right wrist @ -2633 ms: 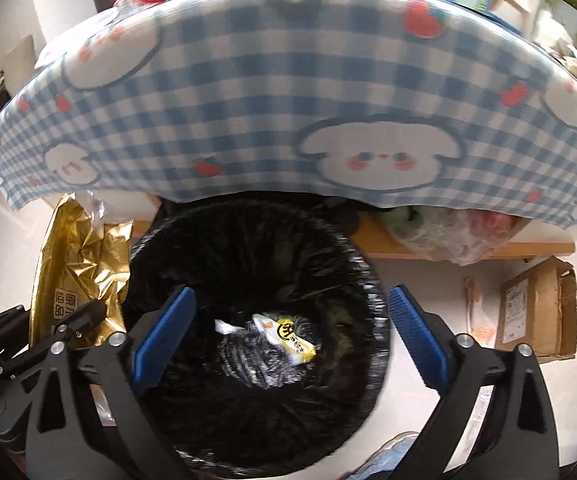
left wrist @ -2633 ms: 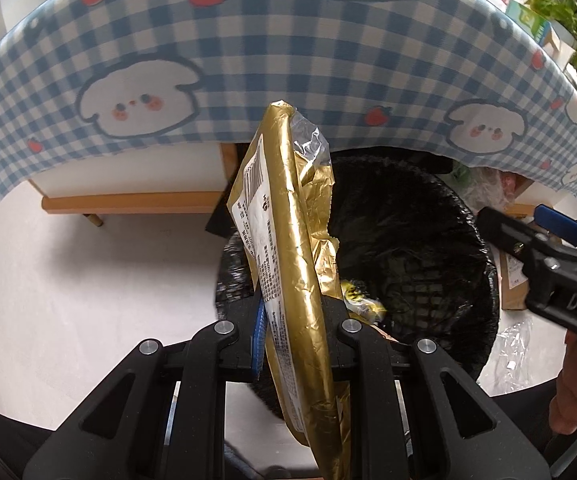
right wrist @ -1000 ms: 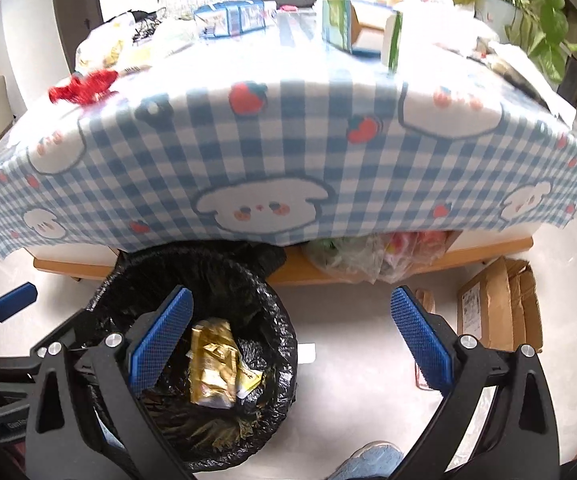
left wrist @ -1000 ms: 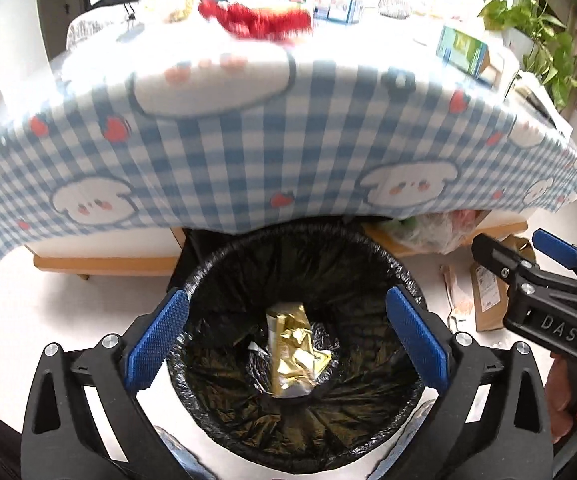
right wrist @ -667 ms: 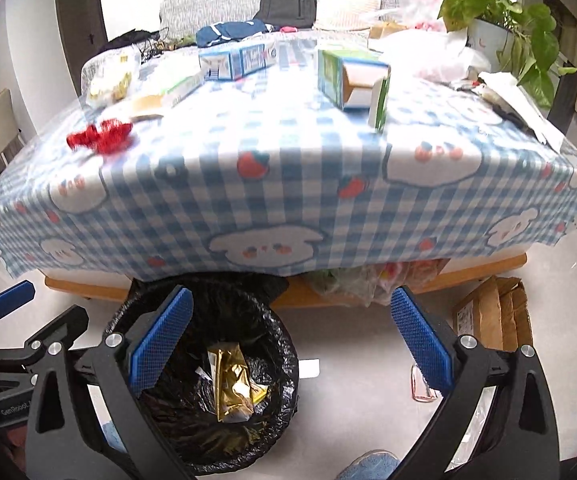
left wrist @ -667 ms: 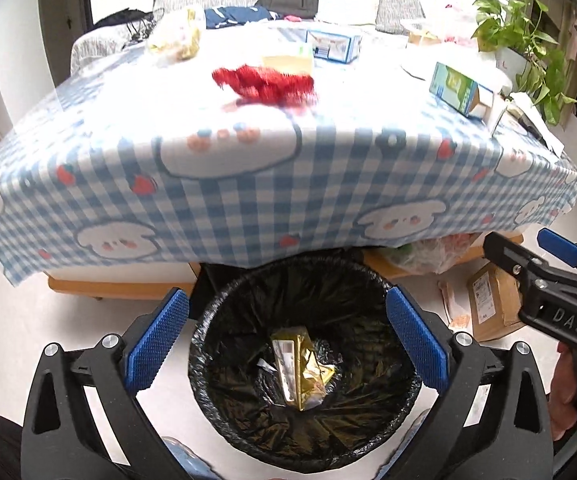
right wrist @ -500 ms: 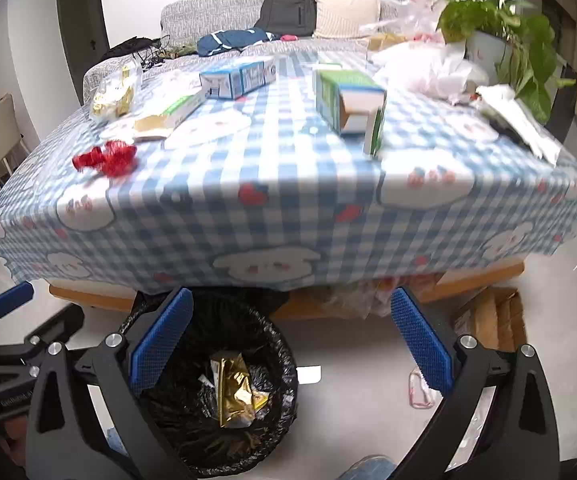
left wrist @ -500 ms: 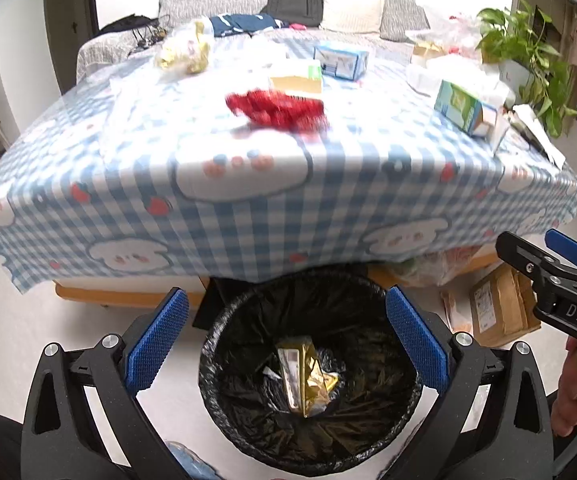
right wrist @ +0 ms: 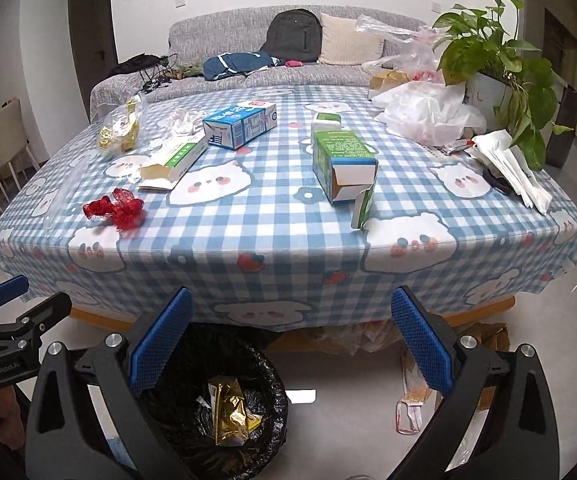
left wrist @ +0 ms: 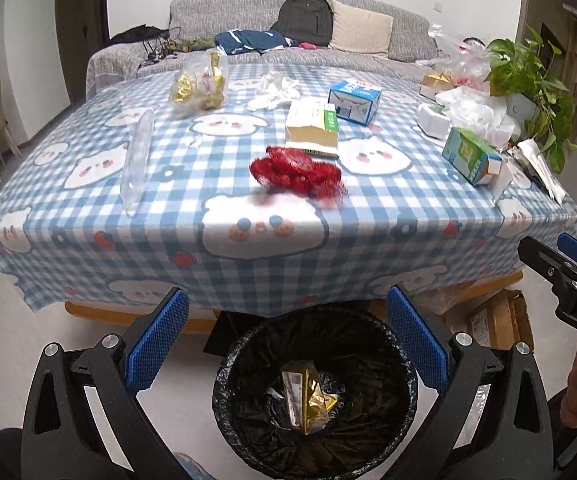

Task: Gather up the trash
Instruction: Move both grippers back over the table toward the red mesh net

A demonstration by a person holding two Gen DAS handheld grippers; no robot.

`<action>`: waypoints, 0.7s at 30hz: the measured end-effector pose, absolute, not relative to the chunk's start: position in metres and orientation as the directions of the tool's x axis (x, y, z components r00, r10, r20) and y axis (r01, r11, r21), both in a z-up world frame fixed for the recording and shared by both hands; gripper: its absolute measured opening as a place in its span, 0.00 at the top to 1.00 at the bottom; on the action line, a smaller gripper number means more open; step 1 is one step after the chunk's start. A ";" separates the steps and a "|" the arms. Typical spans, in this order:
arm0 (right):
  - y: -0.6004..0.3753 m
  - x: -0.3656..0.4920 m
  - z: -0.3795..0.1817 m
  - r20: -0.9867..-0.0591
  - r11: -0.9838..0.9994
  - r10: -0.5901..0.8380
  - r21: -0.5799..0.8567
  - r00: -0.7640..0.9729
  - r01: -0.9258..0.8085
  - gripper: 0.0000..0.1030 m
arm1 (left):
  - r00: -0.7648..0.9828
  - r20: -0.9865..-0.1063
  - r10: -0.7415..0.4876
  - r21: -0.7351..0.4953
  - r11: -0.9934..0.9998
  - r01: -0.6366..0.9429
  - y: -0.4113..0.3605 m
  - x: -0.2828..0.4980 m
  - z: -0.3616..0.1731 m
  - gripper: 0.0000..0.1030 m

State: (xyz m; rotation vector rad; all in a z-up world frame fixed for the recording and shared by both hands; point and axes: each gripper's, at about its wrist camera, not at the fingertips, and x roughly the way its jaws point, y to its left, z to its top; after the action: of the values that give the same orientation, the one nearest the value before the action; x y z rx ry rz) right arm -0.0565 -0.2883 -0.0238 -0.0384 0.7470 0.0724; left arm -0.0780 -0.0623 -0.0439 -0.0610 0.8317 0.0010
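Behind the table (right wrist: pixel 288 248) with its blue checked cloth we note a grey sofa (right wrist: pixel 248 32) carrying a black backpack (right wrist: pixel 294 36) and beige cushion (right wrist: pixel 350 44). Potted plant (right wrist: pixel 496 64) at the table's right corner; cardboard box (left wrist: pixel 496 320) on the floor.

Landmark = table (left wrist: pixel 288 248). Bin (left wrist: pixel 315 396) on floor just in front of its near edge, wrapper (left wrist: pixel 306 398) inside. On table: tinsel clump (left wrist: pixel 298 172) near front-centre, flat box (left wrist: pixel 313 127) behind it, milk carton (left wrist: pixel 354 101) further back-right, open carton (right wrist: pixel 342 164) at right. Sofa (left wrist: pixel 288 32) behind table, cardboard box (left wrist: pixel 496 322) under its right side.
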 end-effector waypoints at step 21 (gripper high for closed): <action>-0.297 -0.009 0.005 -0.617 0.997 0.000 -0.062 0.787 -0.049 0.07 | 0.688 -0.726 -0.007 -0.075 0.995 -0.069 -0.057 -0.032 -0.023 0.06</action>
State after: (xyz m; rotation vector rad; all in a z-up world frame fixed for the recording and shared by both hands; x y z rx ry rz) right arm -0.0086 -0.2971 0.0054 -0.0759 0.6650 0.0262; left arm -0.0315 -0.0570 -0.0234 -0.0994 0.8118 0.0344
